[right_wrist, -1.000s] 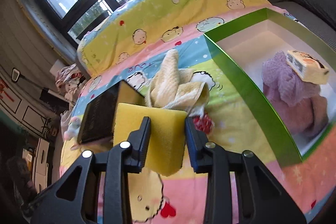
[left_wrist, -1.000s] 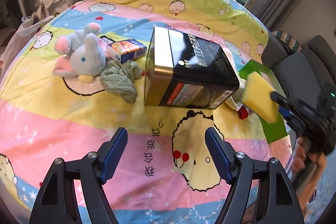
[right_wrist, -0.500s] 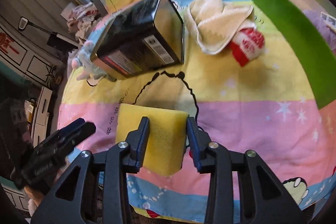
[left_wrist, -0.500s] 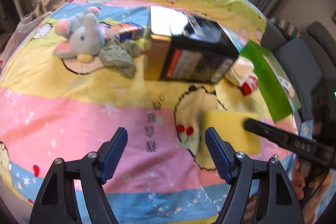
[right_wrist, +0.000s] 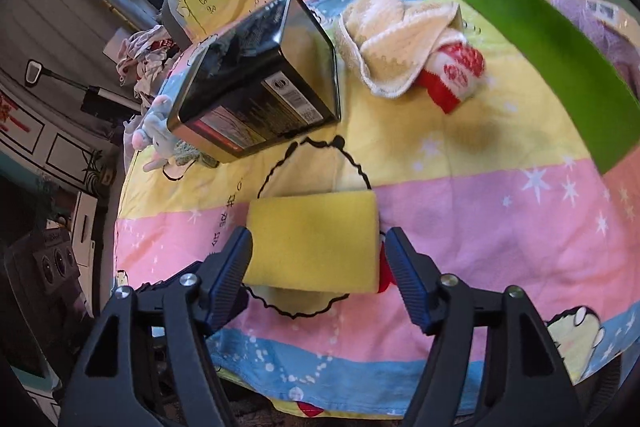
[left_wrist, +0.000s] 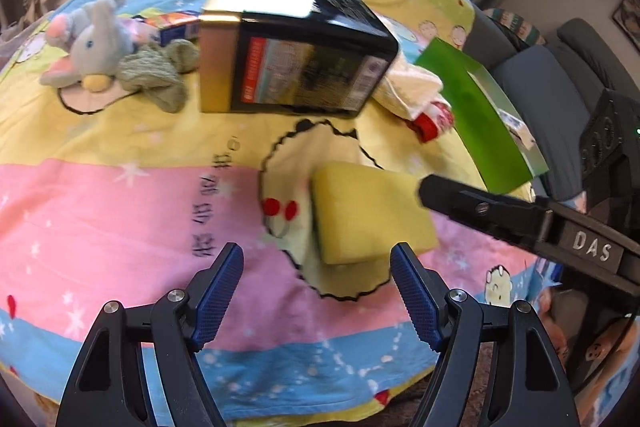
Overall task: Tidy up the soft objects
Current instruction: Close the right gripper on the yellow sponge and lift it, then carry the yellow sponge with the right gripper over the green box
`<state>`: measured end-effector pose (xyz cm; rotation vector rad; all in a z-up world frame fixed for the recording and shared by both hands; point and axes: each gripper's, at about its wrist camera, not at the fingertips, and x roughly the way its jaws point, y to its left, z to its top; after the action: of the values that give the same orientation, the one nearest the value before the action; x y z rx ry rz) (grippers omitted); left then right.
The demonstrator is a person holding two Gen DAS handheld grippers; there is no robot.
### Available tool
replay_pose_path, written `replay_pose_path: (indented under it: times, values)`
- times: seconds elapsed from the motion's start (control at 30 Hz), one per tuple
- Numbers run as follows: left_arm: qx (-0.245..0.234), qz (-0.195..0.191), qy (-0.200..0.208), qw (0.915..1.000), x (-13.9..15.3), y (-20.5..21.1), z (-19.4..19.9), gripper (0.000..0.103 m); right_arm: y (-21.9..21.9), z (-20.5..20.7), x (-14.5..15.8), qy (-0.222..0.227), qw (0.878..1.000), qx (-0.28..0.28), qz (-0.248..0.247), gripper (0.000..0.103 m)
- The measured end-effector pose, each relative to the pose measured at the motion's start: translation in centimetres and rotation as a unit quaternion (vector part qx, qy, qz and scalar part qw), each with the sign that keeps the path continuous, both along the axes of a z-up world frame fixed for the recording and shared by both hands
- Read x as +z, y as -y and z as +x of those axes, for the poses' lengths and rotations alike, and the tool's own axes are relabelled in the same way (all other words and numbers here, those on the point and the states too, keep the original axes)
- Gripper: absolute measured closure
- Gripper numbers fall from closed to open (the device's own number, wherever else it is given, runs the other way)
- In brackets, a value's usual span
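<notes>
A yellow sponge (right_wrist: 314, 241) lies flat on the cartoon bedspread, between the open fingers of my right gripper (right_wrist: 318, 263), which do not press it. It also shows in the left wrist view (left_wrist: 370, 213), just ahead and right of my open, empty left gripper (left_wrist: 316, 281). A grey plush elephant (left_wrist: 90, 41) and a green cloth (left_wrist: 154, 75) lie far left. A cream towel (right_wrist: 394, 45) with a red-and-white sock (right_wrist: 454, 71) lies beside the green box (right_wrist: 548, 39).
A black and gold tin (left_wrist: 292, 67) lies on its side mid-bed, also in the right wrist view (right_wrist: 260, 83). A small orange and blue carton (left_wrist: 176, 27) sits behind the elephant. The green box holds a purple soft item (right_wrist: 600, 31). The bed's front edge is near.
My right gripper carried the sponge from near the green box down to the front of the bed and opened, leaving it lying flat. My left gripper stayed open.
</notes>
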<state>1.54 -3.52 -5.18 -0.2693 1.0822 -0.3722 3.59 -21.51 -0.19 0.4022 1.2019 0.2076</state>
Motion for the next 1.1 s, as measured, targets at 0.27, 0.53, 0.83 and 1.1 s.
replay_pose_path:
  times: [0.27, 0.53, 0.83, 1.1]
  values:
    - [-0.008, 0.017, -0.003, 0.9998, -1.2, 2.0, 0.2, 0.044, 0.0, -0.2, -2.1, -0.026, 1.000, -0.006, -0.001, 0.040]
    - [-0.012, 0.021, -0.004, 0.9997, -1.4, 2.1, 0.5, 0.064, -0.5, -0.1, -3.3, -0.033, 0.999, 0.008, 0.012, 0.053]
    - [-0.029, 0.020, 0.029, 0.9990, 1.4, 3.7, 0.2, 0.072, -0.1, -0.6, -0.3, 0.020, 1.000, 0.000, -0.011, 0.057]
    - [-0.052, 0.017, 0.086, 0.9948, 5.4, 6.3, 0.3, 0.072, 2.0, -1.3, 3.7, 0.086, 0.996, -0.030, -0.020, 0.058]
